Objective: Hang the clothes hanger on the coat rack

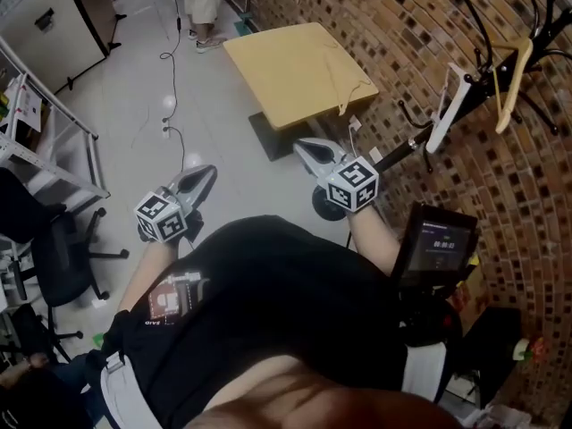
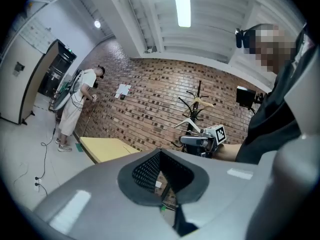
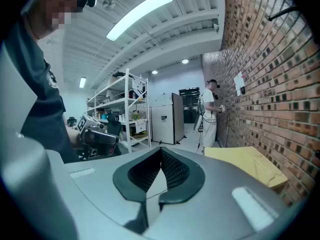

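1. Coat rack is standing at the upper right of the head view, against the brick wall. It is carrying two hangers: white hanger lower left, wooden hanger upper right. Both are hanging off its hooks, apart from each other.
2. Shelf unit, left of centre in the right gripper view, is holding assorted small items that are too small to name.
3. Count: two claws, two hangers, one coat rack, one yellow surface sitting top centre, one dark screen glowing at right. One second person is standing at the top edge.
4. The wearer is holding both hands low, just in front of the torso, with the claws pointing toward the top of the frame.
5. Left claw: jaws are sitting together, gripping nothing, and it is pointing roughly level.
6. Right claw: jaws are sitting together, gripping nothing, and it is tipping slightly down.
7. Both claws are hovering well apart from the rack and hangers.
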